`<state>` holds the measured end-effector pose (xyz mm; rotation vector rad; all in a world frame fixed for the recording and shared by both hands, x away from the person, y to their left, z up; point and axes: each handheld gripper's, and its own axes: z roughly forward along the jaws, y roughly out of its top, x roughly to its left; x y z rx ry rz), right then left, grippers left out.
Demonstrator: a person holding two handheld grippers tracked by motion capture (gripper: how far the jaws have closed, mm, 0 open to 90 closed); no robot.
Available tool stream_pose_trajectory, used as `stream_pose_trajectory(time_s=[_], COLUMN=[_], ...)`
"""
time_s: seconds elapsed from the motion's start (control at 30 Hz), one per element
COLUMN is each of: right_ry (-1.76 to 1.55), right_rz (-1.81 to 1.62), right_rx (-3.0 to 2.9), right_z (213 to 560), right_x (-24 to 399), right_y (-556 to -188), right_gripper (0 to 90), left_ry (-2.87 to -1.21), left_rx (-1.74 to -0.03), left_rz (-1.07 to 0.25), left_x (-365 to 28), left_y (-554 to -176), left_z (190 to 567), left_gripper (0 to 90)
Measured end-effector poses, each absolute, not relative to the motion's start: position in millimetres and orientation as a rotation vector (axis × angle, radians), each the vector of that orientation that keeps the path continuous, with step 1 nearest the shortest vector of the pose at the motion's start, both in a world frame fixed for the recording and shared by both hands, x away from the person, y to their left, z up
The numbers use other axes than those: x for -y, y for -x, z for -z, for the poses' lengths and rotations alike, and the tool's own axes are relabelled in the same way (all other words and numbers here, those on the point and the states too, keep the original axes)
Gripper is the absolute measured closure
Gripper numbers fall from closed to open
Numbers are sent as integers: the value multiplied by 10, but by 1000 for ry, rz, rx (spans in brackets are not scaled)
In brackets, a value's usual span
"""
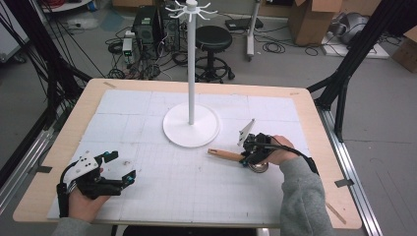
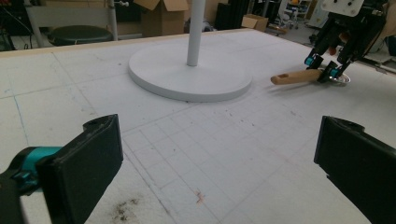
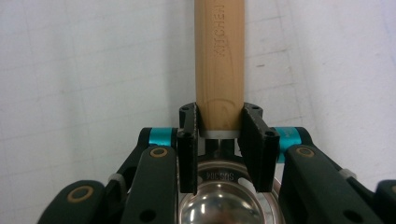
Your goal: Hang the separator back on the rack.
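A metal spoon with a wooden handle (image 1: 223, 155) lies on the white gridded mat, right of centre, its steel bowl (image 1: 259, 167) toward the person. My right gripper (image 1: 250, 156) is shut on the handle (image 3: 219, 60) just where it joins the bowl (image 3: 219, 205), both pads pressing its sides. From the left gripper view, that gripper (image 2: 322, 67) and the handle (image 2: 294, 77) appear at the far right. My left gripper (image 1: 122, 167) rests at the mat's near left, open, with nothing between its jaws (image 2: 215, 163).
A white stand (image 1: 192, 130) with a round base and a tall pole topped by hooks (image 1: 191, 10) sits mid-table, just behind the spoon. The wooden table edge (image 1: 314, 128) frames the mat. A stool, cables and boxes lie on the floor beyond.
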<state>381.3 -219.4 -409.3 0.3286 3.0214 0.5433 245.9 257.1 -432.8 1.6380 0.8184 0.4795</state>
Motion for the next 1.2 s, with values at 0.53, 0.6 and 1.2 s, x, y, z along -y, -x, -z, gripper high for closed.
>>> stream_pose_trajectory(time_s=[0.53,0.6,1.2], right_ry=[-368,-366,-409], right_rz=[-706,-718,-1002], right_rx=[-2972,-2966,-2854], right_z=[3919,3908,3696], right_x=[2263,2269,2400], right_y=[-3787,-3783,-3768], right_gripper=[699,699,698], left_ry=[-1639,-1638,-1632], left_rx=[-815,-815,-821], left_rz=[-483,-483,-480], left_x=[-2580,-2580,-2583], left_y=[-2460,-2460,-2456], left_z=[4327,4327,4324], left_gripper=[17,17,17])
